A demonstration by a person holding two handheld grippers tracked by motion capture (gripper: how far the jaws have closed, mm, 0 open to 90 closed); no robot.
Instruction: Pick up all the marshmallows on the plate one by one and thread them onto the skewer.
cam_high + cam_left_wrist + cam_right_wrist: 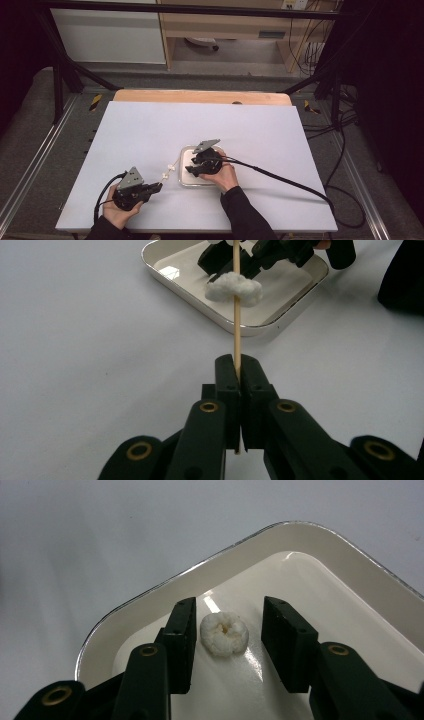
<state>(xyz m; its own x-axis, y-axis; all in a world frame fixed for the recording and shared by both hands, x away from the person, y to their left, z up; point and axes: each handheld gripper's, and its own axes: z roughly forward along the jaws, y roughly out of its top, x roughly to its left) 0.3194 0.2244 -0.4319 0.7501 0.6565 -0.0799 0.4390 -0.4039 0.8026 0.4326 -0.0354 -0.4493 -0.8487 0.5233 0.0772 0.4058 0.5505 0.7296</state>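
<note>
Counter: white sheet (150, 130) covered the counter, wooden edge at the far side.
Tray: shallow white tray (184, 159) with a metal rim sat near the middle of the counter, toward the person's side; in the left claw view (280, 315) it lay just beyond the stick.
Left claw: left claw (238, 371) was clamped tight on a thin wooden stick (236, 340), jaws pressed together with only the stick between them; in the high view (156, 187) it was held low over the counter, left of the tray, pointing toward it.
Stick: pointed away from the left claw toward the tray; one white puffy piece (234, 289) was threaded on it, partway up. In the high view small pale bits (170, 169) showed along the stick, too small to tell apart.
Right claw: right claw (227, 635) was spread wide inside the tray, one jaw on either side of a loose white puffy piece (224, 633), not touching it; seen from above (192, 170) it was over the tray.
Loose piece: lay on the tray floor, near a corner.
Hands: left hand (117, 212), right hand (225, 176) in a dark sleeve.
</note>
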